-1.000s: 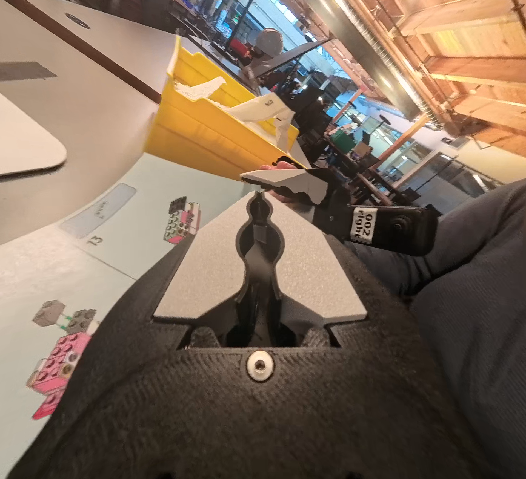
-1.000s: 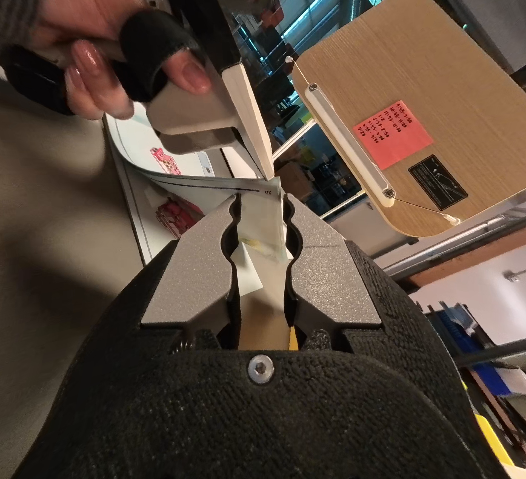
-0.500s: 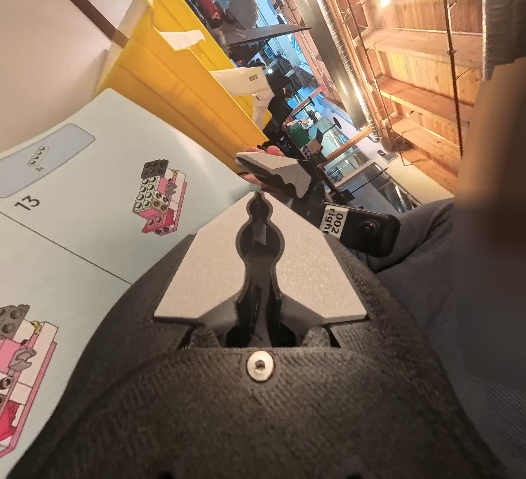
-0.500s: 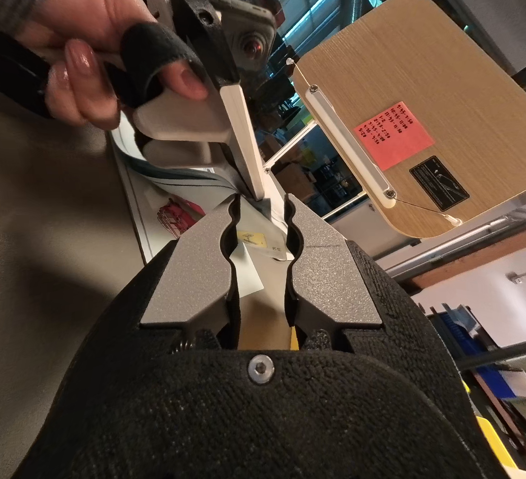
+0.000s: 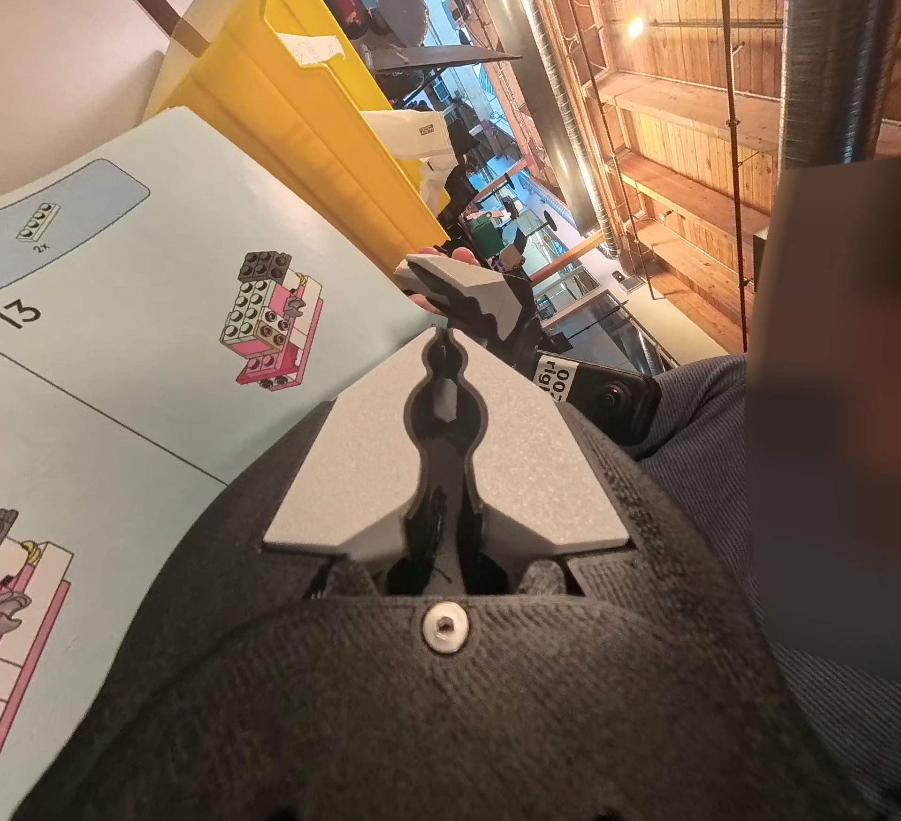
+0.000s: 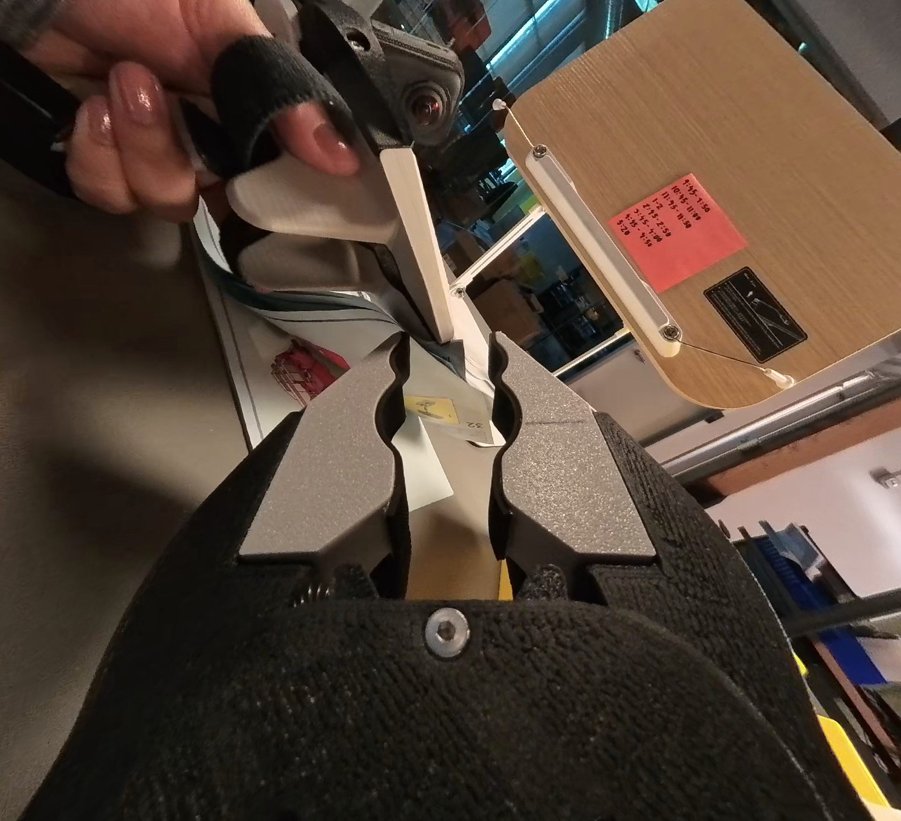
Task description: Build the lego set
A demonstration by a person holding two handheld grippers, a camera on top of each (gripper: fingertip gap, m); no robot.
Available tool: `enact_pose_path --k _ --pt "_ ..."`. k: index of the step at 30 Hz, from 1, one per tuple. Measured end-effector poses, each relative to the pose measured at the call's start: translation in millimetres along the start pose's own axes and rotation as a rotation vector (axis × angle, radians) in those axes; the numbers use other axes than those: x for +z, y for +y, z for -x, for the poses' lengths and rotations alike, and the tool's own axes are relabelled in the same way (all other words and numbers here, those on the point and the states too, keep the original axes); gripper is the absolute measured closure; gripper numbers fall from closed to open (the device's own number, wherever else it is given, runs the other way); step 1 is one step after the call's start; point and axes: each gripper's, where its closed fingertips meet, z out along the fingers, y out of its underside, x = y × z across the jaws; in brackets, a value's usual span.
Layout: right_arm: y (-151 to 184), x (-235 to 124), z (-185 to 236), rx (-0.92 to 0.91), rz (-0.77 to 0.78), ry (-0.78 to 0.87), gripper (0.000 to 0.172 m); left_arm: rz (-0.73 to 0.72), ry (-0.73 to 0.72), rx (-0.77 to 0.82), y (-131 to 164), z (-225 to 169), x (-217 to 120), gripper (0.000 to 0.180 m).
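1. L gripper point(image 5: 441, 334): jaws together, pinching lifted page point(image 5: 146, 310) of instruction booklet point(image 6: 312, 368) at its edge.
2. R gripper point(image 6: 446, 344): jaws apart, nothing clamped; lower page corner point(image 6: 439, 412) sits btwn them.
3. Yellow bin point(image 5: 292, 91) just behind booklet.

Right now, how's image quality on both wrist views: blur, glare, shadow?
Left wrist view: booklet page sharp and evenly lit; ceiling lamp flares; a masked patch covers the right edge; wide-angle bend in the beams. Right wrist view: hand slightly soft, table in shadow, wooden board crisp.
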Motion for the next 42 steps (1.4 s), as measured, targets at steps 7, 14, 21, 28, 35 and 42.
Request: enact_pose_path --k 7,14,21,28,35,42 --pt "-0.6 -0.2 0.4 0.002 -0.003 -0.003 0.141 0.002 0.003 0.000 0.4 -0.6 -0.4 0.180" --pt "-1.1 -0.4 0.8 0.001 -0.005 -0.005 0.141 0.007 0.034 -0.016 1.7 -3.4 0.3 0.180" --pt "-0.9 -0.4 0.0 0.005 -0.005 -0.001 0.141 0.001 -0.009 0.082 -1.6 -4.8 0.0 0.180" --pt "-0.8 -0.3 -0.7 0.005 -0.004 0.003 0.142 0.020 -0.239 0.468 -7.9 -3.9 -0.1 0.165" --pt "-1.1 -0.4 -1.4 0.005 -0.006 0.007 0.142 -0.008 -0.319 0.588 -14.5 -2.3 -5.9 0.164" --pt "-1.5 -0.7 -2.4 0.008 -0.008 0.012 0.142 -0.012 -0.349 0.618 -14.2 1.6 -5.7 0.176"
